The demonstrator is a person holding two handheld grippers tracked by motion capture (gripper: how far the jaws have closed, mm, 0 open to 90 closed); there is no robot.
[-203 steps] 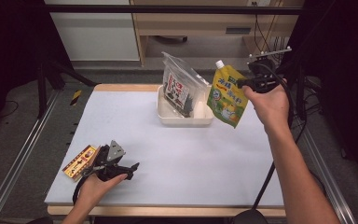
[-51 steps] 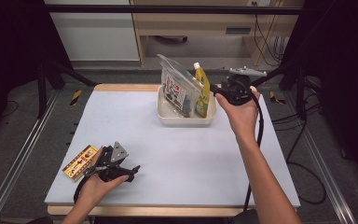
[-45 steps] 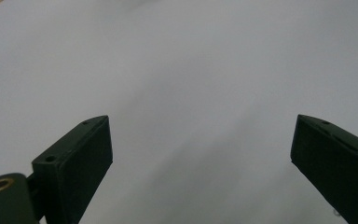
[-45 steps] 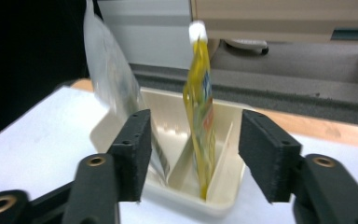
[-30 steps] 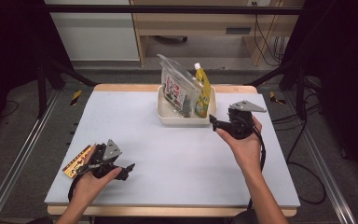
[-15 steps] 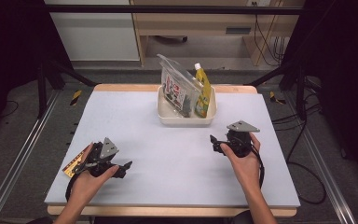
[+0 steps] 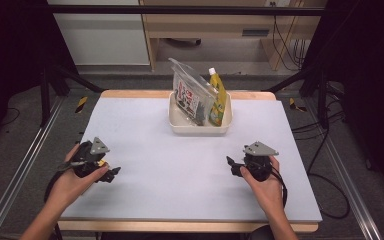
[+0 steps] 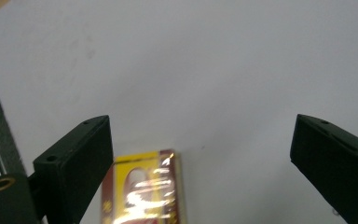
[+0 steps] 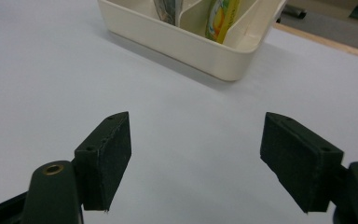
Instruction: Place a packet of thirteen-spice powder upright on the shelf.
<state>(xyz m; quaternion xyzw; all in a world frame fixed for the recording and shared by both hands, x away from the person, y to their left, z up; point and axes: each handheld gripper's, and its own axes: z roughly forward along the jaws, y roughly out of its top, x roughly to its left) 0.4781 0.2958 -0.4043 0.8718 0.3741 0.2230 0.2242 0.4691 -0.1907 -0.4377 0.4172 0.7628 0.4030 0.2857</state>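
Note:
A small yellow-and-red box wrapped in shiny film lies on the white table, just inside the left jaw of my left gripper. The jaws stand wide apart and hold nothing. In the high view the left gripper rests low at the table's front left. My right gripper sits at the front right, also open and empty. Its jaws point toward the cream bin. That bin holds a clear bag with dark contents and a yellow spouted pouch, both upright.
The table's wooden far edge runs behind the bin. Metal rails flank the table on the left, and cables hang on the right. Bare white table surface lies between the two grippers.
The right gripper left the yellow pouch in the bin, then drew back to the table's front right, open. The left gripper shifted slightly left and forward over the box.

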